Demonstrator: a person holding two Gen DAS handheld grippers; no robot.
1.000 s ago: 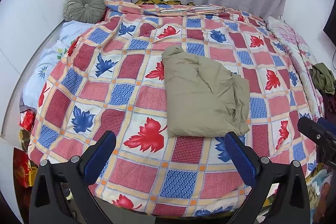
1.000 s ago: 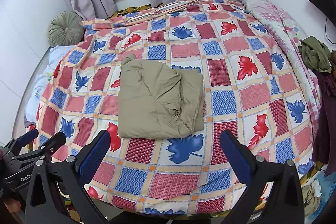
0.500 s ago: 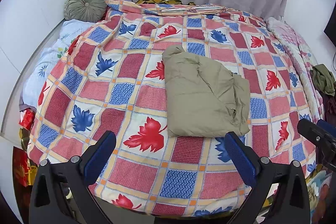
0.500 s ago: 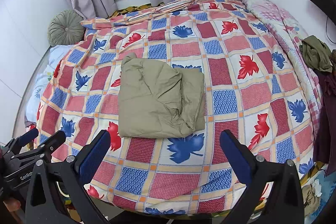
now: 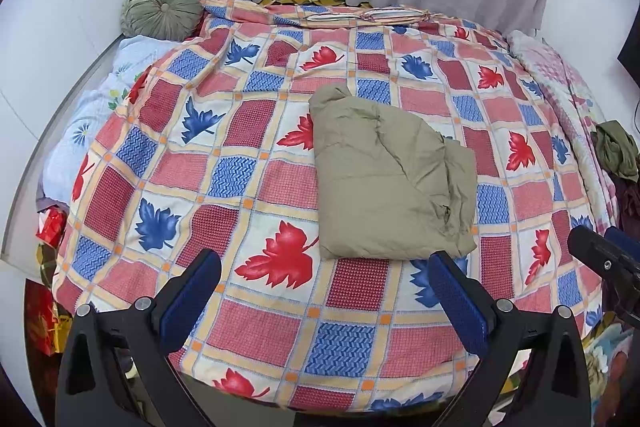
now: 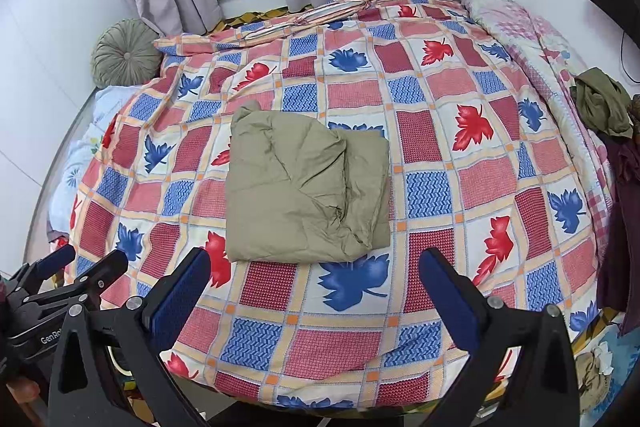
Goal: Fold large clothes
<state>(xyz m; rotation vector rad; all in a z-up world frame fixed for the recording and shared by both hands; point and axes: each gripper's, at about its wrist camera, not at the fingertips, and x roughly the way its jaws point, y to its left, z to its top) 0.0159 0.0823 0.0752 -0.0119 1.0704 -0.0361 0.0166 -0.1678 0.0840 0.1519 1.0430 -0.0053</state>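
The garment lies folded mid-bed, toward twelve o'clock of both grippers, left and right, jaws spread and empty, apparently finished.

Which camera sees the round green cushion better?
The left wrist view: the round green cushion looks bigger there, pleats and centre button clear. In the right wrist view it sits smaller, farther off by the wall.

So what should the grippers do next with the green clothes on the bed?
Probably pull back and finish: the khaki garment already lies folded in a compact bundle on the quilt, and the left gripper and right gripper hover open, holding nothing.
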